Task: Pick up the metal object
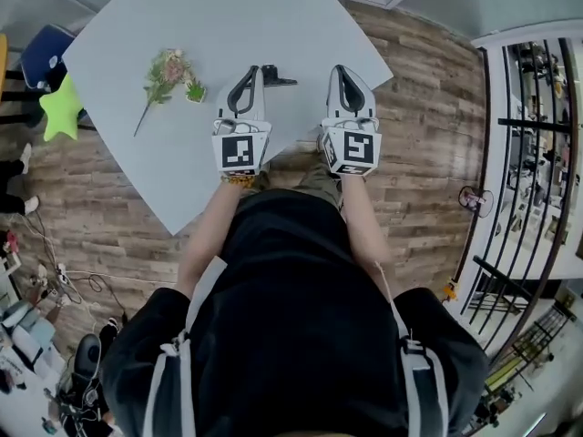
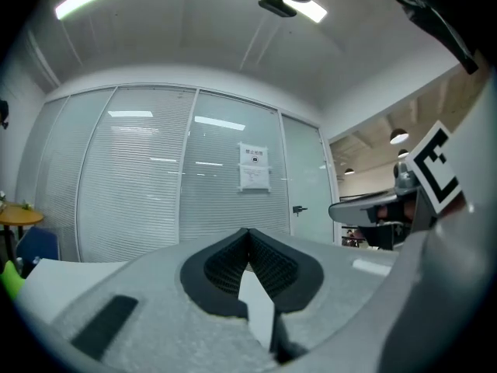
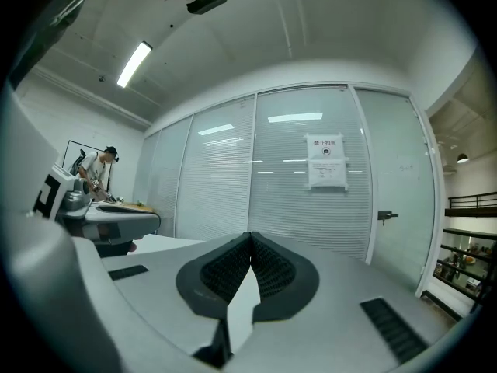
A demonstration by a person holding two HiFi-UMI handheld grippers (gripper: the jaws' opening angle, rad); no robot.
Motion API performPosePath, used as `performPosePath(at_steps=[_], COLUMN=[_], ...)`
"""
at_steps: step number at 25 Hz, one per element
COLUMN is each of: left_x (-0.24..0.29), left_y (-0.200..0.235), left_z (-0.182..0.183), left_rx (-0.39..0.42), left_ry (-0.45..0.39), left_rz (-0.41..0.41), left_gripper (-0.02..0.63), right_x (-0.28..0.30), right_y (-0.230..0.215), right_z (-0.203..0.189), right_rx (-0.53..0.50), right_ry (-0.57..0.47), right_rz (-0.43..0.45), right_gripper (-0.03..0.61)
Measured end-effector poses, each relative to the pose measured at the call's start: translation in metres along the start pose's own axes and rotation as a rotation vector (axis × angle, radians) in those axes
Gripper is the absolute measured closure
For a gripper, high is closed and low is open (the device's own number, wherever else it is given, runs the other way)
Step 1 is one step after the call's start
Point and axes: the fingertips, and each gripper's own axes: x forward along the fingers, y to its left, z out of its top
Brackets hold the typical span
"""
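**Head view first: both tongs clenched, the metal piece not yet in hand**

Head view. One small dark metal object [image 1: 277,77] lies on the one pale grey desk [image 1: 137,25]. The left tongs [image 1: 252,69] have their tip just left of the object, close beside it but seemingly apart. The right tongs [image 1: 342,69] sit to its right, a little farther off. One pink-and-green flower sprig [image 1: 167,71] and one small green leafy tuft [image 1: 195,91] lie left of the object, beyond the left tongs. One lime-green star shape [image 1: 60,108] sits far left of it, off the desk. That makes two tongs and one of everything else.

Left gripper view. The jaws are pressed together with nothing between them and point at a glass partition wall [image 2: 155,169]. The object is not in sight here. The likely risk is that a clenched tip this near nudges or slides the object across the smooth desk instead of straddling it.

Right gripper view. These jaws are also clenched and empty, and again the object does not show. One person [image 3: 97,169] stands far off at the left. Since neither tongs camera shows the object, a blind approach could misjudge it, or a swing from the left could brush the sprig.
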Motion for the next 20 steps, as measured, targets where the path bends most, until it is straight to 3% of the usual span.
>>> performPosePath(at_steps=[11, 20], left_x=[-0.010, -0.008], left_y=[-0.010, -0.012], left_z=[-0.008, -0.026], left_rx=[-0.017, -0.013], left_ry=[0.001, 0.036], left_rz=[-0.123, -0.127], left_gripper=[0.611, 0.611], right_x=[-0.017, 0.013], right_y=[0.011, 0.023], right_z=[0.003, -0.024], right_rx=[-0.034, -0.148], right_ry=[0.000, 0.067], right_rz=[-0.068, 0.181], right_gripper=[0.578, 0.578])
